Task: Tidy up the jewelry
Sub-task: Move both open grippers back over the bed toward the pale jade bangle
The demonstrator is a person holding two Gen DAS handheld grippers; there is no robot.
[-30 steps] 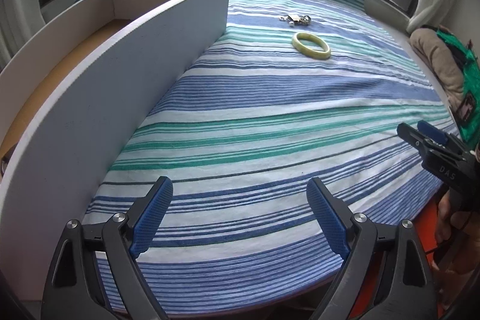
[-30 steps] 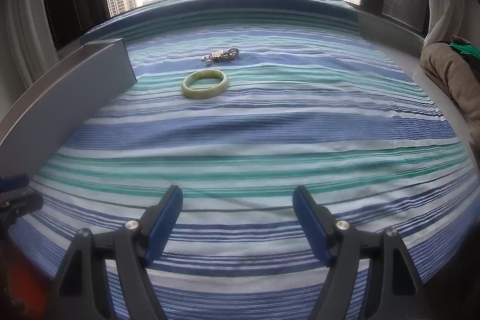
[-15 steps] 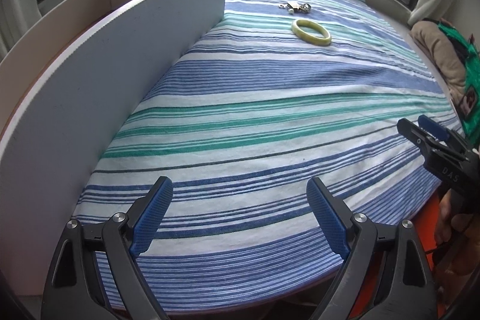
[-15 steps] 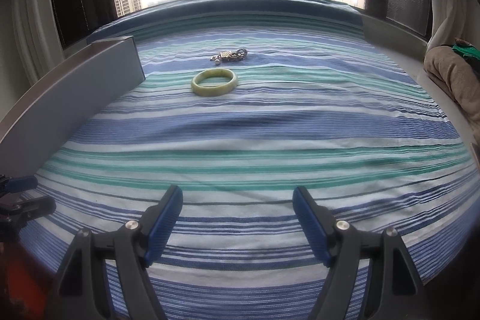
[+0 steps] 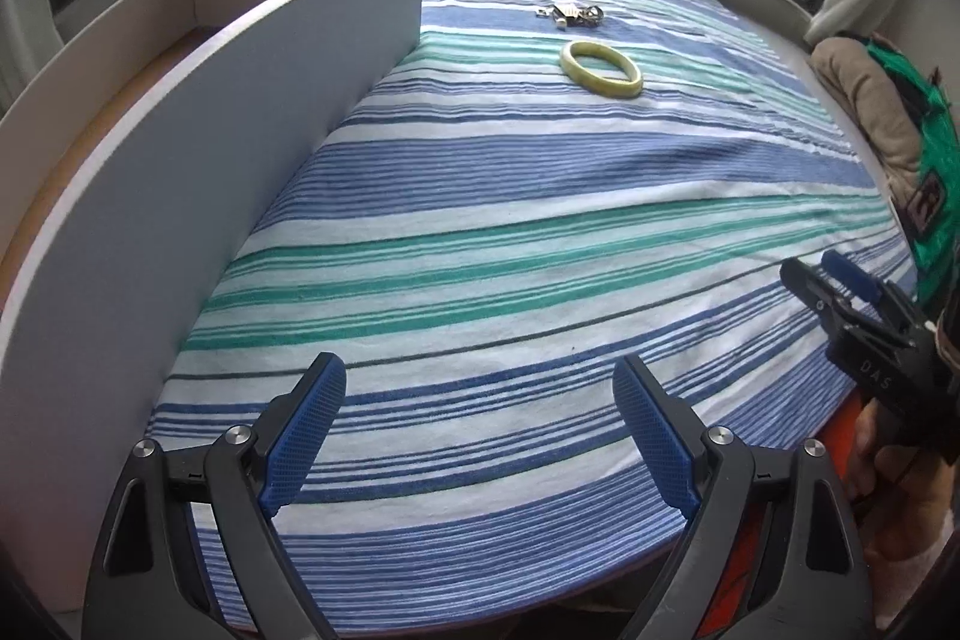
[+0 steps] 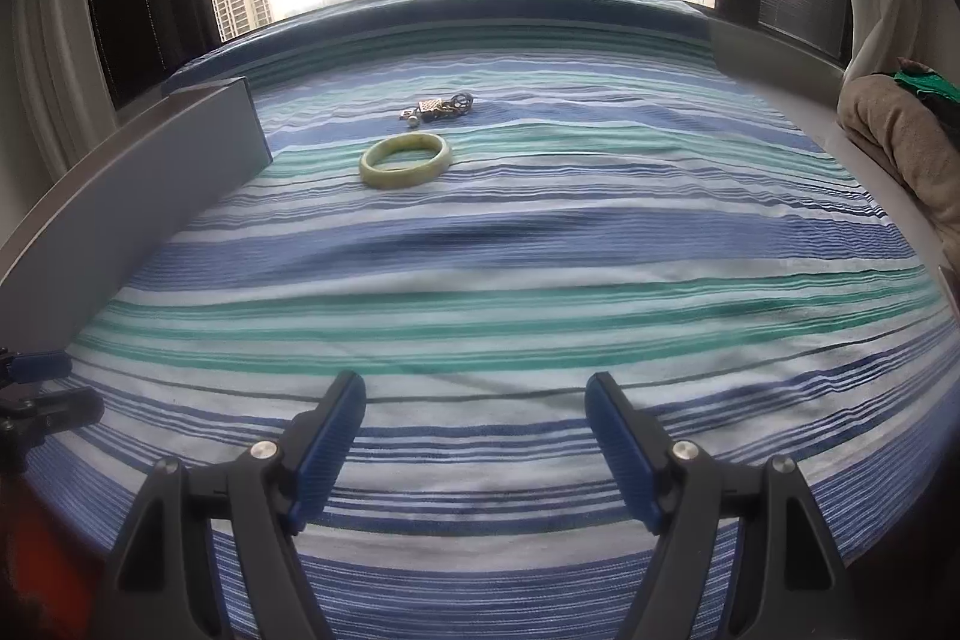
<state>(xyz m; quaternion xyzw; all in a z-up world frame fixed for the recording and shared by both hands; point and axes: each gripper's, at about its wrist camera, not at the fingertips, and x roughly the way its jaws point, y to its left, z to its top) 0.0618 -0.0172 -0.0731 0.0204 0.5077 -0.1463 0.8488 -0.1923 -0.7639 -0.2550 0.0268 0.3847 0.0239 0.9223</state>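
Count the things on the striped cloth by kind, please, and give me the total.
Bangle: 1, pale green, lying flat.
Heap of small metal jewelry: 1; its pieces are too small to count apart.
Box: 1, white, open.
Total: 3

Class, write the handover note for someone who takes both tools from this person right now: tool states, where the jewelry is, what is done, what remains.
Left tool: open, empty, low over the near edge of the striped cloth.
Right tool: open, empty, also at the near edge, pointed toward the jewelry.
Green bangle: flat on the cloth, far side.
Small cluster of metal pieces: just behind the bangle, not touching it as far as I can tell.
White box: open, along the left edge; no jewelry visible in it, though much of its floor is hidden.
Done: nothing moved into the box.
Left: pick up the bangle and the cluster, likely place them in the box.
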